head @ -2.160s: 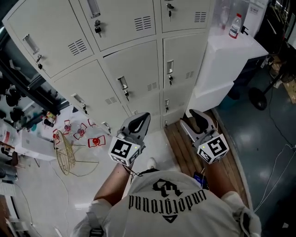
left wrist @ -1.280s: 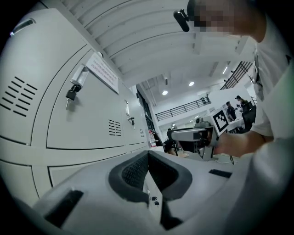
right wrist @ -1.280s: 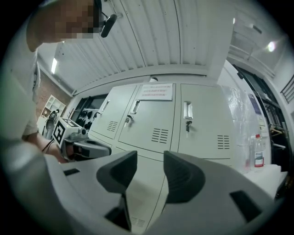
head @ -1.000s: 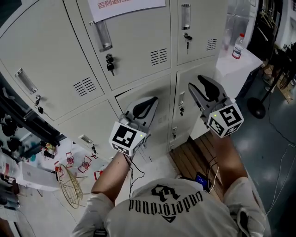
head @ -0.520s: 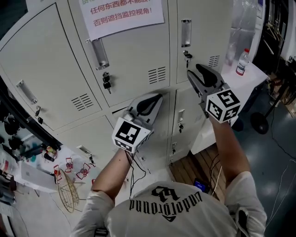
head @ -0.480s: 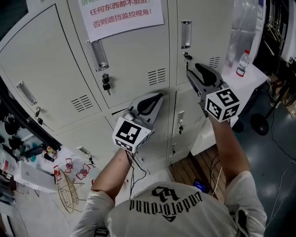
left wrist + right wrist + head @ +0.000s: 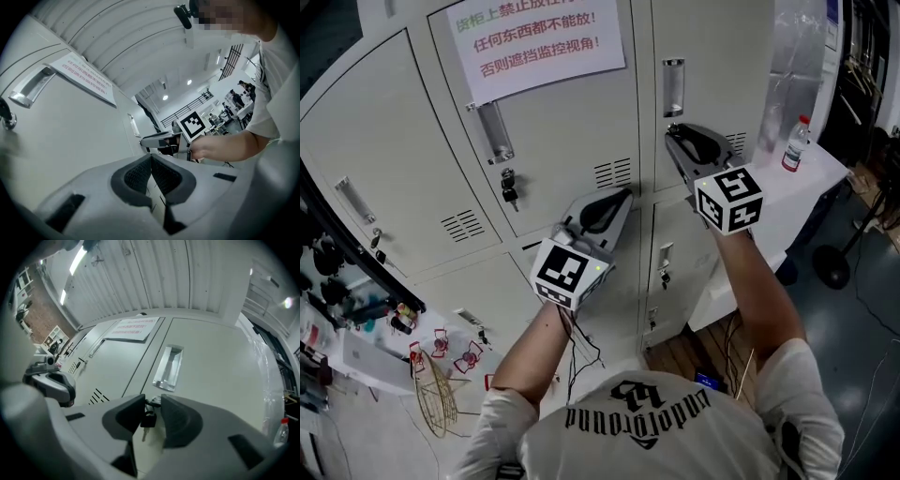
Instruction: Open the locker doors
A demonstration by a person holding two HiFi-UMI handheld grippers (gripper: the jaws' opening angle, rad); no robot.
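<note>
A wall of pale grey lockers (image 7: 572, 122) fills the head view, every door closed. The upper right door (image 7: 712, 56) has a recessed metal handle (image 7: 673, 86) (image 7: 168, 367). Just below the handle hangs a key with a black fob (image 7: 147, 418) in the lock. My right gripper (image 7: 672, 132) (image 7: 151, 402) is at that lock and its jaws are closing, with the key between them and a little gap still showing. My left gripper (image 7: 622, 194) (image 7: 151, 157) is shut on nothing, held lower, close to the seam below the middle door.
The middle door carries a paper notice (image 7: 539, 37), a handle (image 7: 492, 131) and a key (image 7: 508, 185). A white cabinet (image 7: 806, 178) with a plastic bottle (image 7: 795, 142) stands right of the lockers. Red clips and a wire basket (image 7: 436, 394) lie on the floor at left.
Both grippers have risen along the lockers. The right one moved up and left, from below the handle to the key under it. The left one climbed only slightly.
</note>
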